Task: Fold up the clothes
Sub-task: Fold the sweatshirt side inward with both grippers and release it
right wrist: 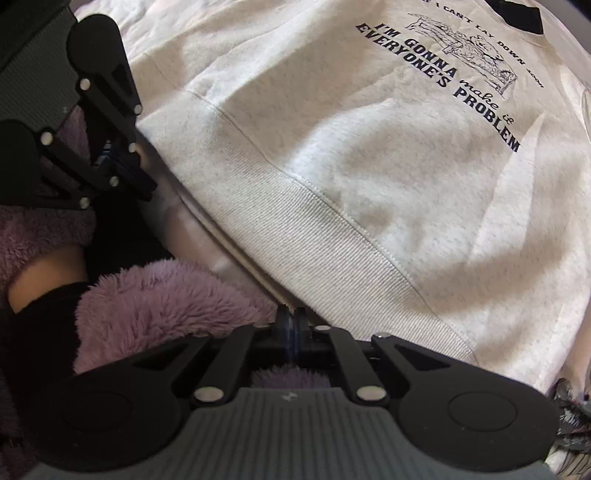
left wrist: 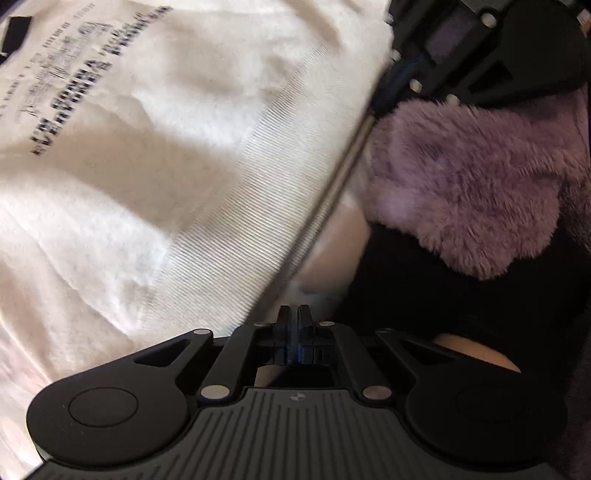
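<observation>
Cream heathered sweatshirt (right wrist: 369, 177) spread flat, front side up, loosely rumpled with soft creases across body. Wide ribbed hem band (right wrist: 332, 258) runs diagonally along near edge, seam stitching visible above it. Dark navy print (right wrist: 458, 85) on chest — sketch of figure lying on couch, lines reading "I'M GONNA make it EVERYONE'S PROBLEM". Dark patch at neckline (right wrist: 517, 14). In left wrist view print appears blurred, hem band slanting down toward frame bottom.

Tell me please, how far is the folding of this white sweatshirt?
Done: the sweatshirt lies spread flat, print up, ribbed hem nearest. In hand: nothing; the left gripper and right gripper are shut and empty beside the hem. Left: every fold; none shows yet.
</observation>
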The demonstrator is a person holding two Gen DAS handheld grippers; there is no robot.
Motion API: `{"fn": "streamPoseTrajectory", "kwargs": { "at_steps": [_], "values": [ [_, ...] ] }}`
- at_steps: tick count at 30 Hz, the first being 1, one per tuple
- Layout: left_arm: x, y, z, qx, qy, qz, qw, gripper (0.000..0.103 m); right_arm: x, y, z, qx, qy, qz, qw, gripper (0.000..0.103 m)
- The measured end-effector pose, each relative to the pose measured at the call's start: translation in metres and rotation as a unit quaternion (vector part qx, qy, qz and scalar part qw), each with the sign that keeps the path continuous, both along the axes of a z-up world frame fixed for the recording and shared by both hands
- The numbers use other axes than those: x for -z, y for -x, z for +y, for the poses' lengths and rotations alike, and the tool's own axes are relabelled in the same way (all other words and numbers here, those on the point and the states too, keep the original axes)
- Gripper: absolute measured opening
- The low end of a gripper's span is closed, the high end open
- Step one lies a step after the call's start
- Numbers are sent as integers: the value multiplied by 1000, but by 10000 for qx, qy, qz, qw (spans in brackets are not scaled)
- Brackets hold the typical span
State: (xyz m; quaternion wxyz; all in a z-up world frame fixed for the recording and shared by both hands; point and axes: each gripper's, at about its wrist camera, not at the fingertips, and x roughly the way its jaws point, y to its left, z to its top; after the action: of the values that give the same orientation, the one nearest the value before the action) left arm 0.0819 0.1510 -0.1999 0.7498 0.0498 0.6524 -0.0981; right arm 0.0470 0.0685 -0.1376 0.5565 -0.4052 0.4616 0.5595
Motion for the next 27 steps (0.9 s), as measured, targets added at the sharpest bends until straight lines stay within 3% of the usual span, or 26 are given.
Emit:
{"fn": "streamPoseTrajectory", "kwargs": {
  "at_steps": [2,5,8,10,13,15,21,24,27],
  "values": [
    [-14,3,8,-156,230,-263,9993,2,-9,0,-9,26,-188,98,9998,5],
    [-33,11,22,-293,401,-654,9966,14,-28,-2,-20,78,-516,109,9986,7],
    [-41,14,36,-555,-5,-995,9935,19,-41,-13,-22,404,-823,-97,9957,28],
    [-41,10,43,-998,-276,-1193,9874,21,-44,-25,-19,752,-961,-255,9922,28],
    [-39,-4,65,-1858,-168,-1377,9727,21,-37,-50,-5,1452,-1002,-427,9834,28],
    [-38,-4,75,-2093,-142,-1422,9673,21,-27,-69,4,1888,-939,-400,9767,28],
    [-10,4,82,-2397,-277,-450,9694,20,6,-91,12,2448,-371,-114,9688,29],
    [-5,10,88,-2628,-144,-260,9644,19,13,-92,13,2490,-199,-43,9683,29],
    [-3,16,87,-2610,-161,-94,9652,17,15,-92,9,2485,-125,58,9685,29]
  ]
}}
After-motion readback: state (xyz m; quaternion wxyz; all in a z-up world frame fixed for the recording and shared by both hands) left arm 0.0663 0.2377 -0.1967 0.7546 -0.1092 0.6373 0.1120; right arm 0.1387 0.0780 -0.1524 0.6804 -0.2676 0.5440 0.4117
